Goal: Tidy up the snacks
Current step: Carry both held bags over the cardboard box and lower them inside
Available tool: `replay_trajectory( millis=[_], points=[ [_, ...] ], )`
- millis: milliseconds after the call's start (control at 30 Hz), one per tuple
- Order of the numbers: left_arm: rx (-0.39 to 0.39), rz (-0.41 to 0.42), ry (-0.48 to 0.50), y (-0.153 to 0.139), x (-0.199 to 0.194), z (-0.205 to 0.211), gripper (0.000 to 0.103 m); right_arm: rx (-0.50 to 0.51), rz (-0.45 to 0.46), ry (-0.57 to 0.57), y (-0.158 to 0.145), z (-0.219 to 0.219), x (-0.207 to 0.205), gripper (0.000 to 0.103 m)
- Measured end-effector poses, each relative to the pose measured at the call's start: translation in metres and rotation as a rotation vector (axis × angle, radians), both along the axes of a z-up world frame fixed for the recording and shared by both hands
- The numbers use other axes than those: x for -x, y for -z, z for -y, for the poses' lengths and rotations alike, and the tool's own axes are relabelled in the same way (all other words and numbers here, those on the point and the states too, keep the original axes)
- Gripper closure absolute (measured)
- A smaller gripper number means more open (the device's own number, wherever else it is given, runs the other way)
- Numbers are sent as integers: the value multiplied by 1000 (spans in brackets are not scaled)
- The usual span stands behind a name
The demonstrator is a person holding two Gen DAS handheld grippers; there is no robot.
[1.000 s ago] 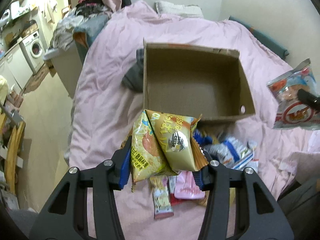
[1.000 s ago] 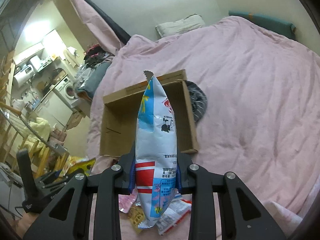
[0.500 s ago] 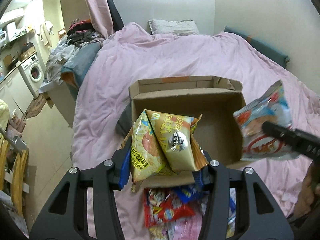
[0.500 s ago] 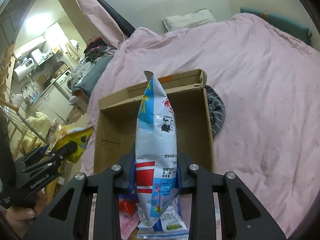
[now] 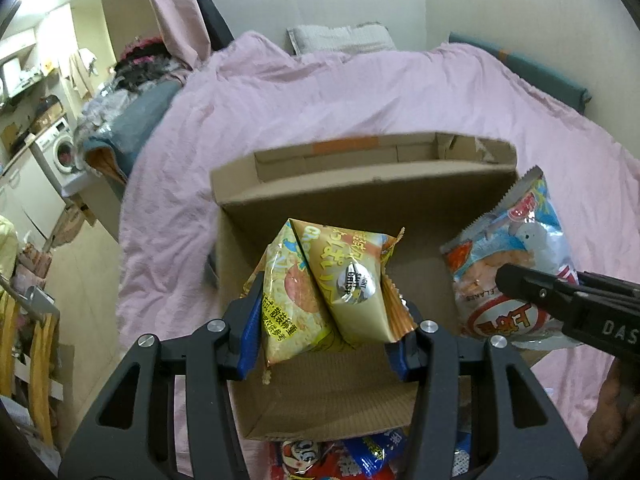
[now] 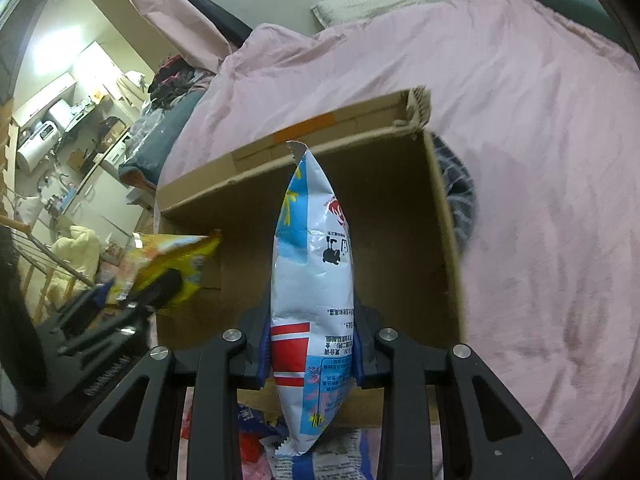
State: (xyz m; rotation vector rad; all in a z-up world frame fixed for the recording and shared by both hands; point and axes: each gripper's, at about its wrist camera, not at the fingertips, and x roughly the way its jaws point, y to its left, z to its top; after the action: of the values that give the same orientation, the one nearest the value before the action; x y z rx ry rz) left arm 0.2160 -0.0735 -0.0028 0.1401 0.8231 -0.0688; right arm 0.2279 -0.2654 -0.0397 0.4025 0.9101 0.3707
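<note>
An open cardboard box (image 5: 304,404) (image 6: 400,216) lies on the pink bedcover (image 5: 280,112). My left gripper (image 5: 326,336) is shut on two yellow snack packets (image 5: 320,292) and holds them over the inside of the box. My right gripper (image 6: 312,352) is shut on a tall white-and-blue snack bag (image 6: 312,280), edge-on, above the box's near wall. In the left wrist view that bag (image 5: 508,264) hangs over the box's right side. In the right wrist view the yellow packets (image 6: 172,264) show blurred at the left.
Several loose snack packs (image 5: 340,456) (image 6: 256,436) lie on the bed in front of the box. A dark grey cloth (image 6: 460,200) sits against the box's right wall. A pillow (image 5: 340,38) lies at the bed's far end; the floor and a washing machine (image 5: 60,152) are left.
Both grippers have carried their packets forward, from short of the box to over its opening. The loose packs have slipped toward the bottom edge. Both grips are unchanged.
</note>
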Motion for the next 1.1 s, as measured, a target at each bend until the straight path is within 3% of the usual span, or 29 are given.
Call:
replay_trajectory(
  millis=[333,433,667,1033,1100],
  points=[
    [34,-69,-8,28,-9,-7,55,-52,-126,-8,34,-8,-17,72],
    [39,-76,0,31,-10,-8,54,-22,-156,-7,41,-14,-22,72],
    [7,-64,12,33,-9,-4,53,9,-166,-46,46,-23,-26,71],
    [4,-69,2,32,-8,-4,51,-72,-163,-55,44,-18,-23,68],
    [11,-69,-3,31,-8,-5,45,-89,-154,-53,42,-17,-22,68]
  ],
)
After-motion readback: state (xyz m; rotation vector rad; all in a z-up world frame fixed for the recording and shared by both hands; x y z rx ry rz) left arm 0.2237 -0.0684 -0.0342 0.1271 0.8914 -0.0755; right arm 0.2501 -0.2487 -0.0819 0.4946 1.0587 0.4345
